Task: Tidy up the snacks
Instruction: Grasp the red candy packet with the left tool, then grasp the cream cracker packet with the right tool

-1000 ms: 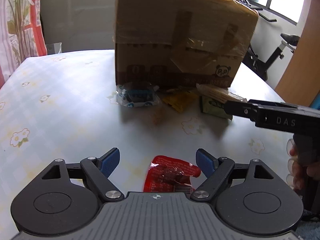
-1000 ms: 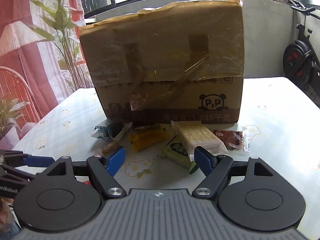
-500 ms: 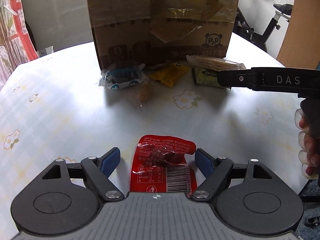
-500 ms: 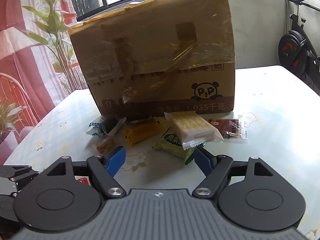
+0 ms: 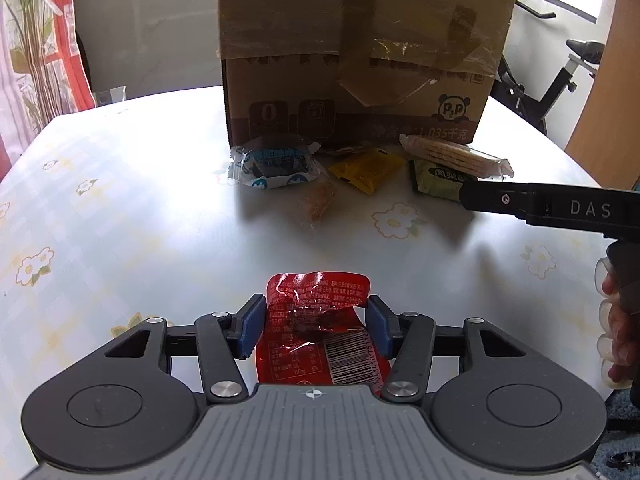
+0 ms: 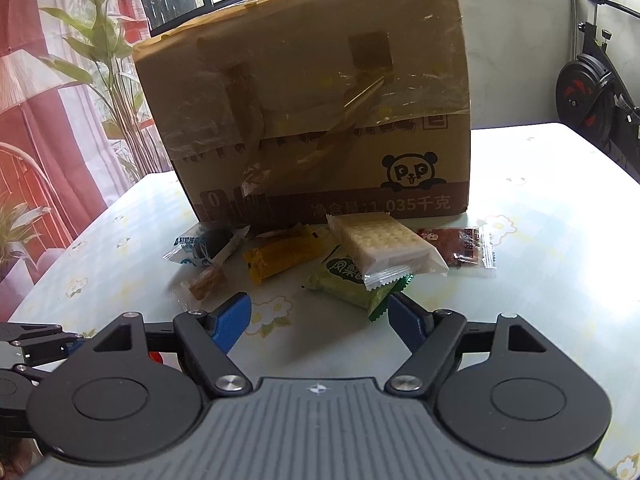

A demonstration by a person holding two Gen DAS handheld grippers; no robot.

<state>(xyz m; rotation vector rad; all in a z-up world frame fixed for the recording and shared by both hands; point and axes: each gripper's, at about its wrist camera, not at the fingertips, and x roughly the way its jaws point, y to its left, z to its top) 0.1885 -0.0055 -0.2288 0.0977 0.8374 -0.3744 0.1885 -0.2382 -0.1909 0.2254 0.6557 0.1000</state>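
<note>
1. on the table's (image 5: 120, 200) near edge, our left gripper (image 5: 312, 326) is closing around the red snack packet (image 5: 316, 320); we should squeeze squarely and avoid crumpling it.
2. rightward, our right gripper (image 6: 320, 320) hangs half open and empty before the snack pile (image 6: 320, 256) by the cardboard box (image 6: 312, 120).
</note>
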